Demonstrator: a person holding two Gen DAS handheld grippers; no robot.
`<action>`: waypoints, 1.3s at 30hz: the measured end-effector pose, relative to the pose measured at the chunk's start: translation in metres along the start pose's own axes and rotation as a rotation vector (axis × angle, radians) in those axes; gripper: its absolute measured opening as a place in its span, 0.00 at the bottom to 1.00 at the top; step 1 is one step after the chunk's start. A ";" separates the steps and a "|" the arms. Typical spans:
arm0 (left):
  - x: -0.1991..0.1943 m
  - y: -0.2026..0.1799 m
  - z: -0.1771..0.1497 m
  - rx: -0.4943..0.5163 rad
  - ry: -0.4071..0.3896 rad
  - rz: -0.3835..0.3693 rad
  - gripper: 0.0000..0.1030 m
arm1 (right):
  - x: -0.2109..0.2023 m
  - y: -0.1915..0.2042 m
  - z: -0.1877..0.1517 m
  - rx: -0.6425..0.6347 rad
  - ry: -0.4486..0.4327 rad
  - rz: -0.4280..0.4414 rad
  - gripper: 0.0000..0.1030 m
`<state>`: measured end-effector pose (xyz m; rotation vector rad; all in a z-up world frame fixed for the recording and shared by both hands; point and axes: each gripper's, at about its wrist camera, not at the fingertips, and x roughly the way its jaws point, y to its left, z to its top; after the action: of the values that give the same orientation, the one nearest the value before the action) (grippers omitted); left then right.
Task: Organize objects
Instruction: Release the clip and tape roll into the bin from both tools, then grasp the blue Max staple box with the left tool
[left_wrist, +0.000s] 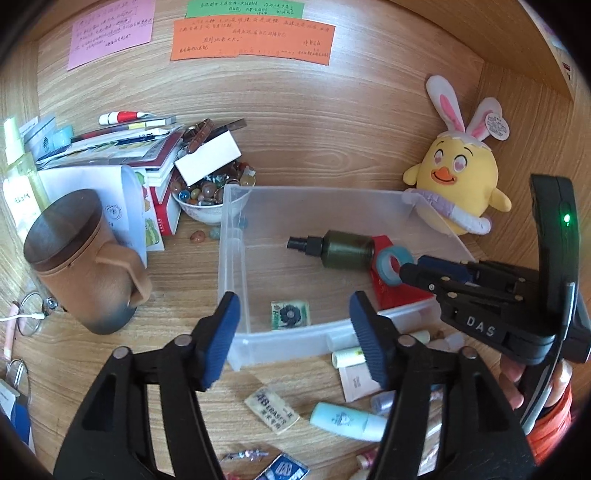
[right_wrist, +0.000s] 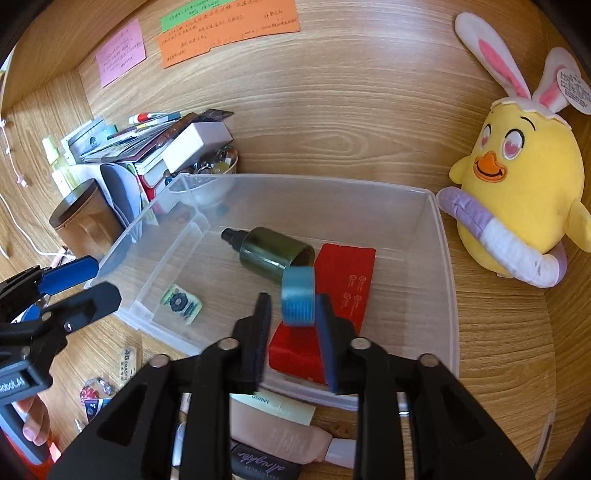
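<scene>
The left claw (left_wrist: 293, 332) stood wide apart over the near wall of a clear plastic bin (left_wrist: 236, 258) on the wooden table (left_wrist: 177, 266), with nothing between its blue pads. A small green-and-black square tile (left_wrist: 290, 314) lay flat on the bin floor just beyond that claw.

The right claw (right_wrist: 293, 332) reached into the bin from the near side. A blue roll of tape (right_wrist: 298, 297) sat between its fingertips; the right pad touched the roll's side, while a narrow gap showed on the left, so the roll looked loose rather than pinched. In the left wrist view the same roll hung at the tip of the right claw, above a red flat box (right_wrist: 345, 280). The red box lay on the bin floor toward the right, and a dark green bottle (right_wrist: 271, 254) with a black cap lay on its side just behind the tape, its base touching the box's far corner.

Outside the bin, a yellow plush chick (right_wrist: 524, 173) with rabbit ears leaned against the back wall at the right. A brown lidded mug (left_wrist: 81, 258) stood at the left, near a bowl of coloured beads (left_wrist: 207, 199) and a stack of books. An eraser (left_wrist: 271, 408), a pale blue tube (left_wrist: 347, 421) and other small cosmetics lay on the table in front of the bin.
</scene>
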<state>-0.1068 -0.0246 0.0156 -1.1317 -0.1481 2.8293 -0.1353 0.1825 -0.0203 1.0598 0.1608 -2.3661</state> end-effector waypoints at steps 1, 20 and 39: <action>-0.001 0.000 -0.002 0.003 0.000 0.003 0.65 | -0.002 0.001 0.000 -0.002 -0.007 -0.002 0.33; -0.038 0.020 -0.062 0.014 0.055 0.067 0.91 | -0.085 0.009 -0.047 0.045 -0.118 0.056 0.81; -0.035 0.009 -0.122 0.062 0.145 0.038 0.90 | -0.061 0.040 -0.117 0.049 0.044 0.076 0.53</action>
<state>0.0021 -0.0313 -0.0498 -1.3334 -0.0277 2.7502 -0.0042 0.2111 -0.0517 1.1214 0.0778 -2.2905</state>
